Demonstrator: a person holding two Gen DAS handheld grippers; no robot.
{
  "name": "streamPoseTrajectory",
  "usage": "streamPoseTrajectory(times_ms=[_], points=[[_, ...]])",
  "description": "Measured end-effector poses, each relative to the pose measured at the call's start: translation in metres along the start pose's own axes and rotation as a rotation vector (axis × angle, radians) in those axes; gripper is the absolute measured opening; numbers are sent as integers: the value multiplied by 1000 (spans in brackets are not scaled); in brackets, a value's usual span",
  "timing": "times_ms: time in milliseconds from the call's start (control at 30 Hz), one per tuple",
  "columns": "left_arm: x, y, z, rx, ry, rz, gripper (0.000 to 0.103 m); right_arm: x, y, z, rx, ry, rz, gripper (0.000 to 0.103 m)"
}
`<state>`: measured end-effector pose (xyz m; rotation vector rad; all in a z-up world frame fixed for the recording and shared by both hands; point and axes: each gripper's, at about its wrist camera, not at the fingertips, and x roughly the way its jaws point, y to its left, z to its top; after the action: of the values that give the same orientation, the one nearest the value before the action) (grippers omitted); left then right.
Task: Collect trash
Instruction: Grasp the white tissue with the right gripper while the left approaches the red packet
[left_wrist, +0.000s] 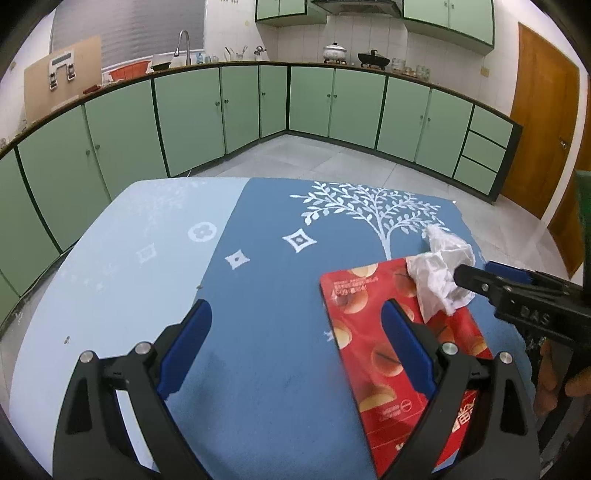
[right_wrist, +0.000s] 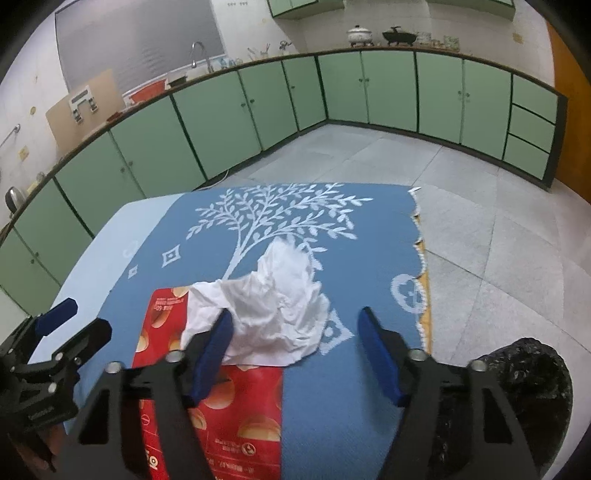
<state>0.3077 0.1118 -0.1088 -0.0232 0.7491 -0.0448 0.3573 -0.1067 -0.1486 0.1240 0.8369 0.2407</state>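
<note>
Crumpled white tissue (right_wrist: 275, 314) lies partly on a red packet (right_wrist: 236, 410) printed with round fruit and small script too blurred to read. It sits ahead of the right tongs (right_wrist: 295, 325), whose half-spread jaws straddle its near edge, the left pad touching. The left tongs (left_wrist: 295, 325) gape wide, holding nothing, the packet under their right finger. "DAS" is embossed on the right tongs' body. A blue tree-patterned cloth covers the table (left_wrist: 122, 266); green kitchen cabinets (left_wrist: 192, 114) stand beyond, a black trash bag (right_wrist: 532, 391) right of the right tongs.

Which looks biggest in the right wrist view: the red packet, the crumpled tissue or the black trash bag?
1. red packet
2. crumpled tissue

The black trash bag is cut off at the picture's edge, so I cannot rank it.
</note>
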Motion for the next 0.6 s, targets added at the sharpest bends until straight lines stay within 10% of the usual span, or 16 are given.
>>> streamPoseTrajectory(times_ms=[167,600], points=[[-1,-1,-5,-6,13,-7,90,1,5,-5,-27,11,20,11],[-6,-37,-32,-10,98,-120,90,-53,-32,-27,19,-69,-25,9]])
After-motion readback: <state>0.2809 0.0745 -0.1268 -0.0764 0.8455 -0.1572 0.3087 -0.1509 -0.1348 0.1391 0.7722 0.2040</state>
